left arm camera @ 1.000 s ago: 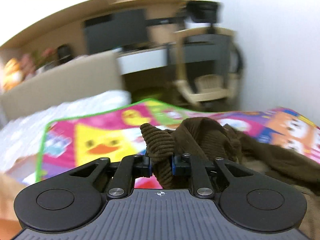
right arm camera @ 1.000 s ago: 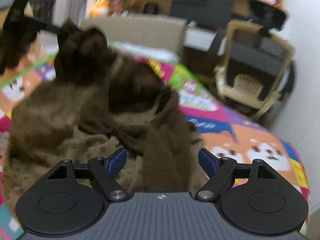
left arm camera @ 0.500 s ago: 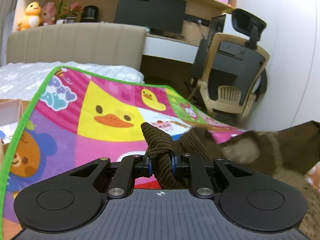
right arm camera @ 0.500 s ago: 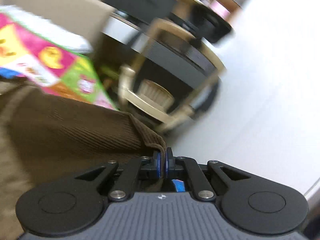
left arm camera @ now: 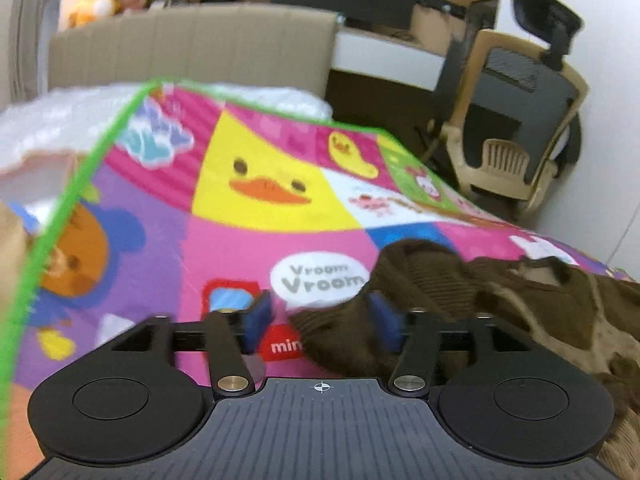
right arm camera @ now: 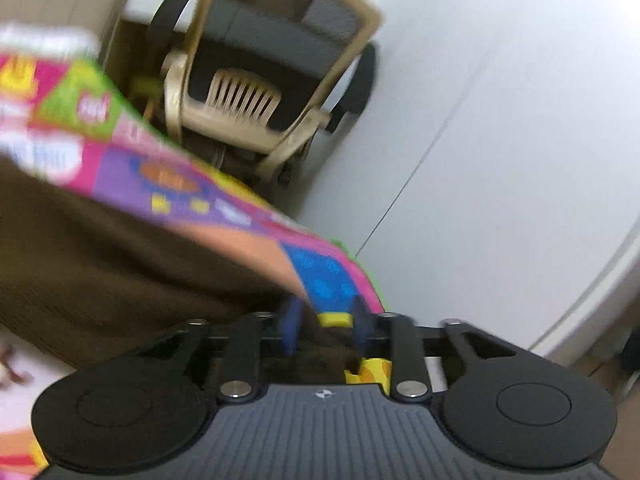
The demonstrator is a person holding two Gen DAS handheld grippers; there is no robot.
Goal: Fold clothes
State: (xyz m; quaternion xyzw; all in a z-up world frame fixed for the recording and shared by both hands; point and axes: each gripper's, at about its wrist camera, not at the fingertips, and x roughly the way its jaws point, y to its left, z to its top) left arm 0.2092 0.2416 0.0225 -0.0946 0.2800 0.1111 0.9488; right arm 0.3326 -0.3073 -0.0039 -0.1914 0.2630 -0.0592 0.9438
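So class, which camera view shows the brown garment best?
The left wrist view: the brown garment lies crumpled on the cartoon mat, its ribbing and pale lining sharp. The right wrist view shows only a blurred brown expanse.

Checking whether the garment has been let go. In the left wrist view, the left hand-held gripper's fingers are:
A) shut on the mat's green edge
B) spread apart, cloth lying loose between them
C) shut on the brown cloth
B: the left hand-held gripper has its blue pads wide apart, with the brown cloth lying loose on the mat.
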